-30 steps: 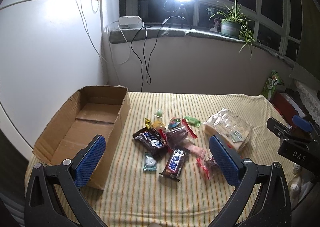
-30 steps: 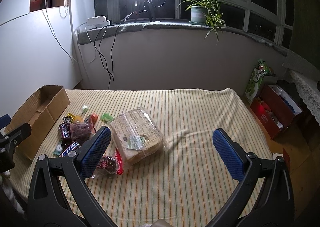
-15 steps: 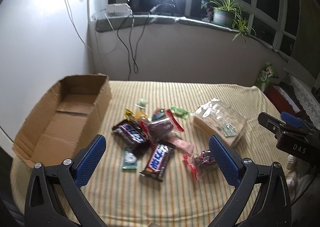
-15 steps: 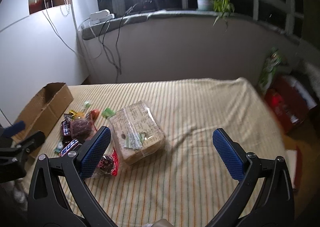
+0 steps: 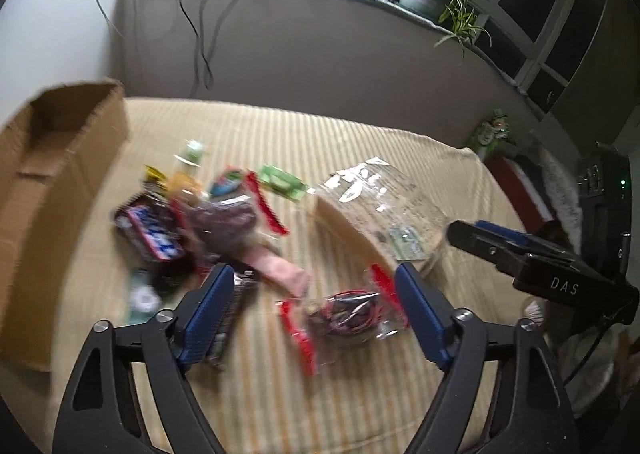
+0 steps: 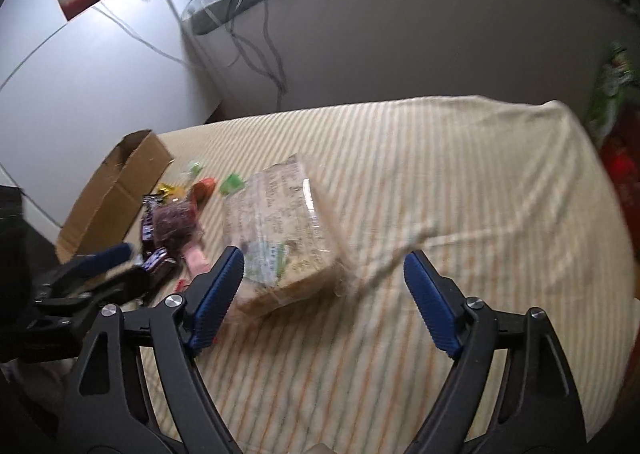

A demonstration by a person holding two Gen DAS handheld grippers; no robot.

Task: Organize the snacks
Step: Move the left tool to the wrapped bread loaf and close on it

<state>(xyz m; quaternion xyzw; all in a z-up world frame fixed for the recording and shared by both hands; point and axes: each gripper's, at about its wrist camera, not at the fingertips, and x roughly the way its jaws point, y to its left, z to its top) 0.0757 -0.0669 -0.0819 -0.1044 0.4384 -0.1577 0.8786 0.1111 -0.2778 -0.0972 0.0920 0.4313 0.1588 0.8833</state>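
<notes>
Both my claws are closing in but grip nothing: the left claw frames a red-edged packet, the right claw hangs beside the big bag. Snacks lie heaped on the striped cloth, box just left.

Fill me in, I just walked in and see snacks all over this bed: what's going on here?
A person is sorting snacks with a hand-held gripper in each hand. The left hand-held gripper is over a small red-edged clear packet, and the right hand-held gripper is near the large clear-wrapped pack. Both sets of jaws have just been closing but grip nothing yet. The other snacks lie loose on the striped cover, and nothing can be seen in the cardboard box from here.
</notes>
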